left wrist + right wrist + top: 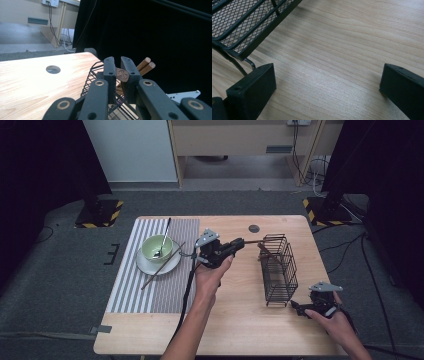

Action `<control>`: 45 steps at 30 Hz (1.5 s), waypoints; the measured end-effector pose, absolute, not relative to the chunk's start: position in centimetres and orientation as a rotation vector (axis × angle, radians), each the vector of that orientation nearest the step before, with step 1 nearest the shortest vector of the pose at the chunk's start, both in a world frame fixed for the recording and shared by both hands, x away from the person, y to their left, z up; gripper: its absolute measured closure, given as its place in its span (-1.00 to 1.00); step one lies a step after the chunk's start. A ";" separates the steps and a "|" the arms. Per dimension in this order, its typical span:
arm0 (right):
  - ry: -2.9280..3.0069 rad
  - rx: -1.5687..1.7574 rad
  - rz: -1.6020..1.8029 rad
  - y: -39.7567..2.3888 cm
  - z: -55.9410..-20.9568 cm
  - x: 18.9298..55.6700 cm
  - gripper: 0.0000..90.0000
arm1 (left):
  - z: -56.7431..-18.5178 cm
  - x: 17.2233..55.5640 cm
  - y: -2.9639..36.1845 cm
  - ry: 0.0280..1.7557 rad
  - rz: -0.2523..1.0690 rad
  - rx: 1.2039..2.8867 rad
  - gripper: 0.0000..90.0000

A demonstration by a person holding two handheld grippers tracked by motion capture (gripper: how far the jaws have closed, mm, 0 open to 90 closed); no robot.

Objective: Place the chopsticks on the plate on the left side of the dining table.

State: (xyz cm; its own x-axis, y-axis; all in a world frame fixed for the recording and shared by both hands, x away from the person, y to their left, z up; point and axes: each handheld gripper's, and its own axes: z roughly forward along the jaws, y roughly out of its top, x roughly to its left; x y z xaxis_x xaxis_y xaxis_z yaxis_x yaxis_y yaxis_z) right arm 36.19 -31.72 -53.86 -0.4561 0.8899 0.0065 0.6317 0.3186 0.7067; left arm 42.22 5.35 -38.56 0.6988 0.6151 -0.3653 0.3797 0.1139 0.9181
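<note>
On the left of the table point(235, 320) lies a striped mat point(175, 285) with a white plate point(145, 265), a green bowl point(152, 245) on it, a spoon point(164, 237) standing in the bowl and a loose chopstick point(162, 266) slanting across the plate's rim. Near the middle, the left gripper point(241, 241) points toward the wire basket point(280, 270). From above, only a thin brown stick shows at its tip, reaching the basket's far rim. The left gripper view adds the detail: the jaws are clenched on the end of a held chopstick point(122, 74), just above the basket's mesh edge point(96, 68), and the tops of two more chopsticks point(147, 65) stick up from the basket behind the jaws. At the right, the right gripper point(296, 306) rests low on the table by the basket's near corner. Its own view shows the jaws spread wide over bare wood, nothing between them, one jaw beside the basket's foot point(244, 62).
</note>
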 end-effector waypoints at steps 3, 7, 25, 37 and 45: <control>2.206 1.353 0.918 -31.7 -53.9 36.2 -0.99 | -38.5 42.2 5.5 0.857 0.203 1.477 0.84; 2.206 1.352 0.918 -31.7 -53.9 36.2 -0.99 | -38.5 42.3 5.6 0.852 0.187 1.458 0.84; 2.206 1.350 0.918 -31.7 -53.9 36.2 -0.99 | -38.9 42.5 6.3 0.876 0.176 1.399 0.84; 2.206 1.350 0.918 -31.7 -53.9 36.2 -0.99 | -38.9 42.7 7.1 0.891 0.192 1.350 0.84; 2.206 1.351 0.918 -31.7 -53.9 36.2 -0.99 | -38.8 42.6 7.9 0.901 0.219 1.329 0.84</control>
State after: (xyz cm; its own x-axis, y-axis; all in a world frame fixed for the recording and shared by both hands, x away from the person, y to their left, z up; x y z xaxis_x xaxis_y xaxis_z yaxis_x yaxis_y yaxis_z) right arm 36.19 -31.73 -53.86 -0.4568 0.8895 0.0056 0.6310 0.3196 0.7069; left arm 42.62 7.89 -38.80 0.6560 0.6138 -0.4392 0.3438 0.2749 0.8979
